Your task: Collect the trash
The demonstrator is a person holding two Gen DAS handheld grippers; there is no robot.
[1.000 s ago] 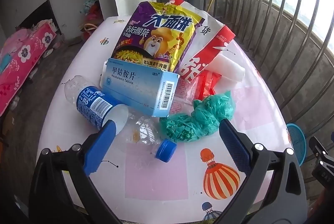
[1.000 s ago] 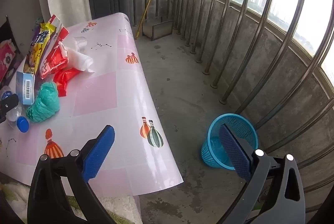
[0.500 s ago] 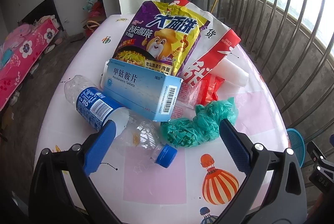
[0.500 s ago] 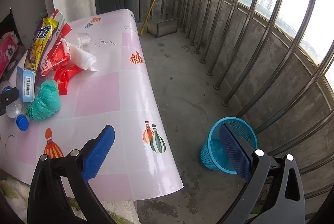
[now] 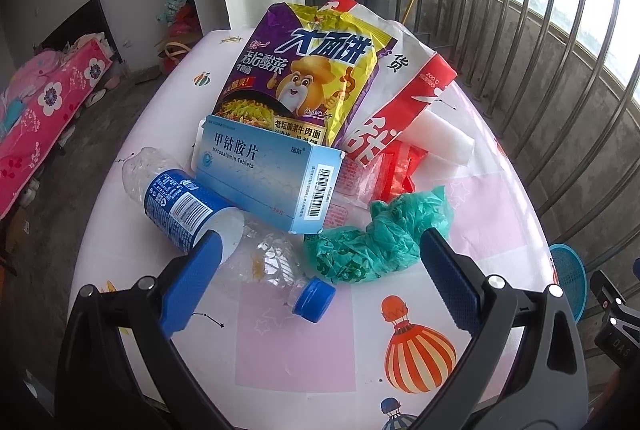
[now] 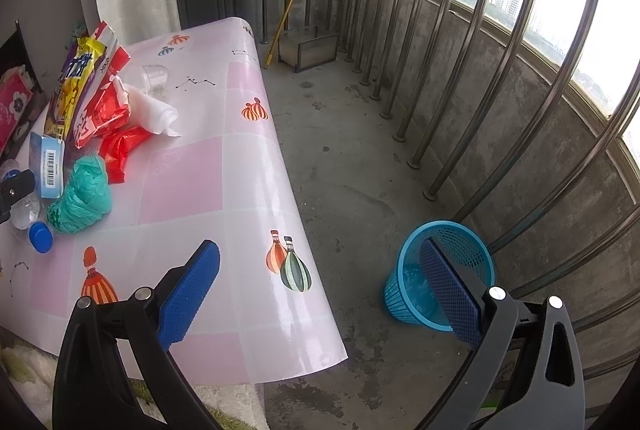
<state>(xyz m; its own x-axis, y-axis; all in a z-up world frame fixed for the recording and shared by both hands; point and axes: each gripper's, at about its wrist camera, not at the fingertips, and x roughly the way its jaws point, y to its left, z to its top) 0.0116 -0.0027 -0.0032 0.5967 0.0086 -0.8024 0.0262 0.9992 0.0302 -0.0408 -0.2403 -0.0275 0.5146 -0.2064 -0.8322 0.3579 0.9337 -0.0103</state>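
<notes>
Left hand-held gripper spread, apparently above bottle.

crushed clear bottle, blue medicine box, noodle packet and crumpled green bag heaped on table; blue mesh bin upright on floor.

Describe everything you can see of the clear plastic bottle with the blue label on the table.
The plastic bottle lies on its side on the pink table, blue cap toward the camera. Its body is clear, crumpled and looks empty, with a blue and white label bearing a barcode. The blue medicine box rests partly over its middle. The green plastic bag lies just right of its neck. The open left claw is nearby, not gripping it.
</notes>
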